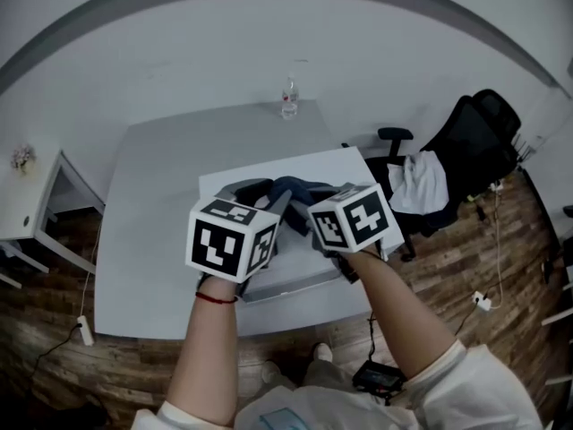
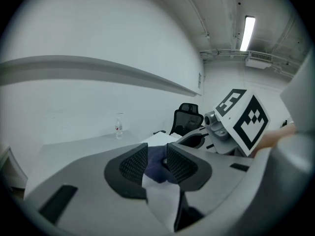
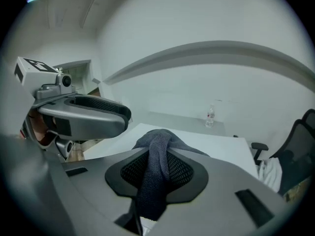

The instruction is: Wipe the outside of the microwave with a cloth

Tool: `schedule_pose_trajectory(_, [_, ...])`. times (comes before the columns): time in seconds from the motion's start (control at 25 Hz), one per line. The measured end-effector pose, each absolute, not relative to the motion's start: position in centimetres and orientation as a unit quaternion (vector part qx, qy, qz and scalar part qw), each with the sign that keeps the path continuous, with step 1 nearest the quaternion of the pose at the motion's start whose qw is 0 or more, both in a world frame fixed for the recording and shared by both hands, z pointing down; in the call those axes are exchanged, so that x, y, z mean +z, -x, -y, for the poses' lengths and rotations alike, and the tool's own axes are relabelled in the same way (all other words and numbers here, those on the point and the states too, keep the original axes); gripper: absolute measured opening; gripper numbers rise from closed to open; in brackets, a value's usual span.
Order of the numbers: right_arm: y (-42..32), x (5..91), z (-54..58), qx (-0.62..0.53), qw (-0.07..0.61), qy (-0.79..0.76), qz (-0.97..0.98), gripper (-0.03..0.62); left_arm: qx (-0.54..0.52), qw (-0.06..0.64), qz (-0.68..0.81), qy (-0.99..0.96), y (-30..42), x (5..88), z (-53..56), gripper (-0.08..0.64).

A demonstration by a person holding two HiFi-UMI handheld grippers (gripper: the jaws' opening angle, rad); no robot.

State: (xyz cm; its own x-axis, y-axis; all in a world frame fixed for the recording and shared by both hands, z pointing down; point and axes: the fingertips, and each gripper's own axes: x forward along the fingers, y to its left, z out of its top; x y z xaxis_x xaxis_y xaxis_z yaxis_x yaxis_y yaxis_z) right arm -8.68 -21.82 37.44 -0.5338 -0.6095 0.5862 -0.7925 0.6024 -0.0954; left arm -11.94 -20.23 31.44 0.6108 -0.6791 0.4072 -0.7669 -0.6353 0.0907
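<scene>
A white microwave [image 1: 345,164] stands on the grey table [image 1: 148,231]. Just above its top, a dark blue cloth [image 1: 291,187] hangs bunched between my two grippers. My left gripper [image 1: 257,190] is shut on one end of the cloth [image 2: 156,168], which is pinched between its meshed pads [image 2: 134,165]. My right gripper [image 1: 315,195] is shut on the other end, and the cloth [image 3: 156,173] drapes down between its pads [image 3: 179,171]. The two grippers sit close together, side by side, over the microwave's front half. In the right gripper view the microwave top [image 3: 219,149] shows beyond the cloth.
A clear water bottle [image 1: 289,98] stands at the table's far edge. A black office chair [image 1: 470,137] with a white garment [image 1: 419,182] on it is at the right. A white side desk [image 1: 27,209] is at the left. A power strip [image 1: 85,330] and cables lie on the wooden floor.
</scene>
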Motion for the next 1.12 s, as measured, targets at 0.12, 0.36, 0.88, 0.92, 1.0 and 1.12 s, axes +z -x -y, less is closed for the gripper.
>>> schedule_pose_trajectory(0.12, [4.3, 36.0, 24.9, 0.157, 0.258, -0.432, 0.850, 0.100, 0.174, 0.125, 0.403, -0.890, 9.1, 30.7, 22.6, 0.120])
schedule_pose_trajectory(0.36, [-1.8, 35.1, 30.0, 0.146, 0.259, -0.452, 0.841, 0.100, 0.234, 0.108, 0.378, -0.889, 2.4, 32.9, 27.2, 0.120])
schedule_pose_trajectory(0.88, [-4.8, 43.4, 31.7, 0.219, 0.307, -0.436, 0.817, 0.100, 0.377, 0.104, 0.343, -0.854, -1.6, 41.3, 30.0, 0.120])
schedule_pose_trajectory(0.92, [-4.9, 43.4, 31.8, 0.224, 0.302, -0.437, 0.817, 0.100, 0.370, 0.108, 0.350, -0.854, -1.2, 41.0, 30.1, 0.120])
schedule_pose_trajectory(1.0, [-4.9, 43.4, 32.0, 0.229, 0.294, -0.443, 0.816, 0.100, 0.336, 0.127, 0.363, -0.859, -0.2, 39.9, 30.0, 0.120])
schedule_pose_trajectory(1.12, [-5.1, 43.3, 32.3, 0.225, 0.287, -0.457, 0.811, 0.100, 0.280, 0.158, 0.370, -0.872, 0.8, 38.7, 29.8, 0.120])
